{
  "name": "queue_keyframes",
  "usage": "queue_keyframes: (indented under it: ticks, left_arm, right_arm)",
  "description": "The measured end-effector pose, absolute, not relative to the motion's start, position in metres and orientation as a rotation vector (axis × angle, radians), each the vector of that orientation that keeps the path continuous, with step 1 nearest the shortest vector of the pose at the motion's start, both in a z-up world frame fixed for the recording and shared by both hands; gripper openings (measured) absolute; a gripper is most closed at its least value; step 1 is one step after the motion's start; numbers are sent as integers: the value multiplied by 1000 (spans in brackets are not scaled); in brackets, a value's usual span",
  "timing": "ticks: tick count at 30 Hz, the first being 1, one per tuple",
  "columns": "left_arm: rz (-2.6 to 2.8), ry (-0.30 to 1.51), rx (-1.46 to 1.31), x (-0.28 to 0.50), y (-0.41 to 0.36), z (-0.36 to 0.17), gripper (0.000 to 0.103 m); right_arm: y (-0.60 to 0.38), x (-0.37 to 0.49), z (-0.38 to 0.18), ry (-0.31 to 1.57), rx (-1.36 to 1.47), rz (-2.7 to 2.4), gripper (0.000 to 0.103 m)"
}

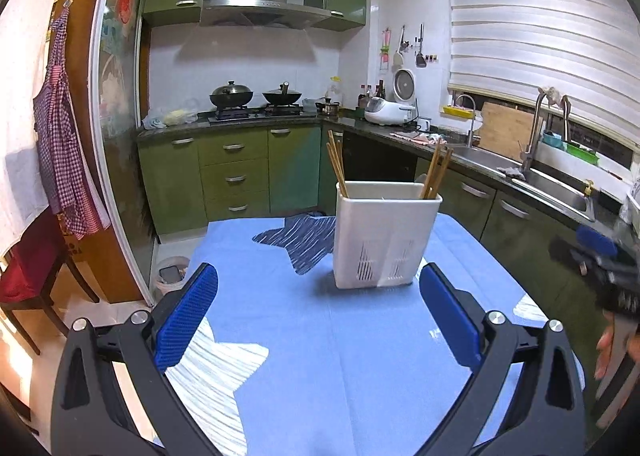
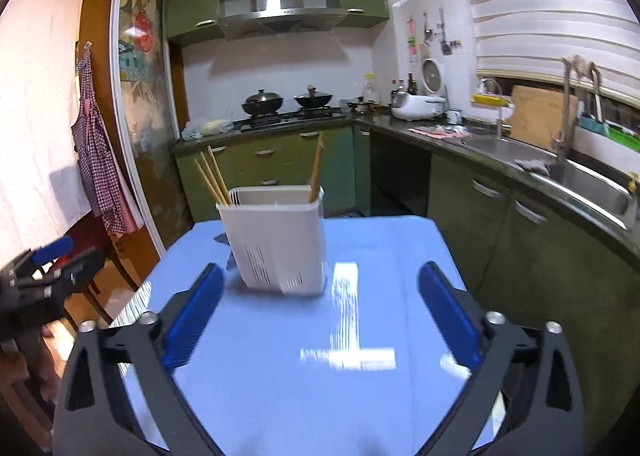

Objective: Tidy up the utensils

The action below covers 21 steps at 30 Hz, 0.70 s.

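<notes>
A white plastic utensil holder [image 1: 386,234] stands upright on the blue tablecloth [image 1: 320,336], with several wooden chopsticks [image 1: 336,165] leaning in its left and right compartments. My left gripper [image 1: 318,284] is open just in front of it, nothing between its blue pads. In the right wrist view the holder [image 2: 276,240] sits ahead and slightly left, its chopsticks [image 2: 214,177] poking out. My right gripper [image 2: 320,282] is open and empty above the cloth [image 2: 320,376]. Each gripper shows blurred at the edge of the other view: the right gripper [image 1: 600,256], the left gripper [image 2: 48,268].
The table carries a cloth with star patches [image 1: 304,242]. Green cabinets [image 1: 236,175], a stove with two woks [image 1: 256,97], a rice cooker [image 1: 390,109] and a steel sink [image 1: 552,187] line the back and right. A red chair [image 1: 28,276] stands at left. A hand [image 1: 608,352] shows at right.
</notes>
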State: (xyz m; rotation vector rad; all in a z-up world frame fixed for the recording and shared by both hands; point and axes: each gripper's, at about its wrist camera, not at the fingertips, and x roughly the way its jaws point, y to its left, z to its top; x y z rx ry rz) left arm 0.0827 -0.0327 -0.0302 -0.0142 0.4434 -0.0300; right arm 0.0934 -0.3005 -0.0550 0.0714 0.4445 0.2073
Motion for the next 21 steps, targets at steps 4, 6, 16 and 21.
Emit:
queue_keyframes:
  ticks: [4,6,16,21]
  left_arm:
    - [-21,426,-2,61,-37,-31,96]
    - [-25,423,-1,47,-38,-30,96]
    - [-19,389,7,-14,-36,-19,96]
    - [-1,379,-3,-28,-30,-15,96]
  right_arm:
    - [-302,56,-64,424,87,199,98]
    - [-301,37,-58,397,82,195,98]
    - [-291,-33,-30,334,24,180,98]
    - [-290,-47,-23,321,18,174,98]
